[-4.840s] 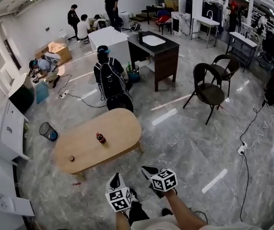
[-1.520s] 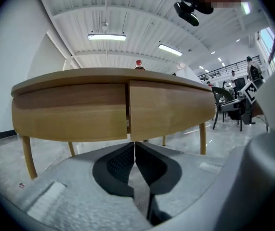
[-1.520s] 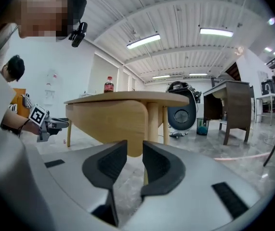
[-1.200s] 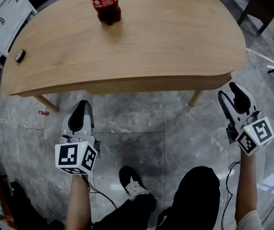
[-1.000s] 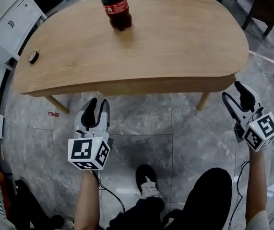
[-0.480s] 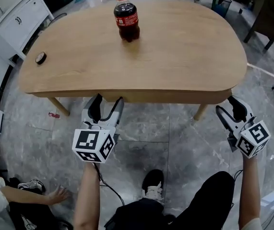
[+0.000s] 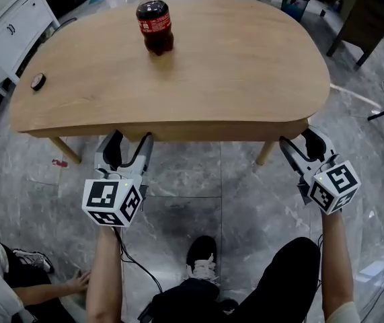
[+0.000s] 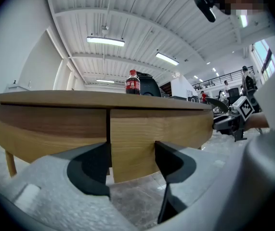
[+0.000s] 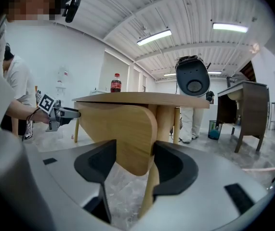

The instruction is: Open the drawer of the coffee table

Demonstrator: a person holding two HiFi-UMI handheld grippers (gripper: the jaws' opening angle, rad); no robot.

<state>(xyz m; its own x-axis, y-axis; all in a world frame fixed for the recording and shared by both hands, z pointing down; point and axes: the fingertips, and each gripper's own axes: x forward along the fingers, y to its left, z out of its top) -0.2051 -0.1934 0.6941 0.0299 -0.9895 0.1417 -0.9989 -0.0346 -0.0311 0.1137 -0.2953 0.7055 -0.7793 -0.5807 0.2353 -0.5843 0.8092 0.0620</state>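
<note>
The oval wooden coffee table fills the upper head view, with a cola bottle and a small black disc on top. My left gripper is just under the table's front edge. Its jaws have just been opening and now stand wide, with nothing between them. In the left gripper view the drawer front lies straight ahead, right of a vertical seam. My right gripper is open near the table's right end, facing the curved apron and a table leg.
My legs and a black shoe are on the marble floor below the grippers. Another person's hand rests on the floor at lower left. A white cabinet stands at upper left, a dark desk beyond the table's right end.
The left gripper's jaws went from nearly shut to wide open, and it came up close under the table's front edge. The right gripper has drawn in towards the table's right end.
</note>
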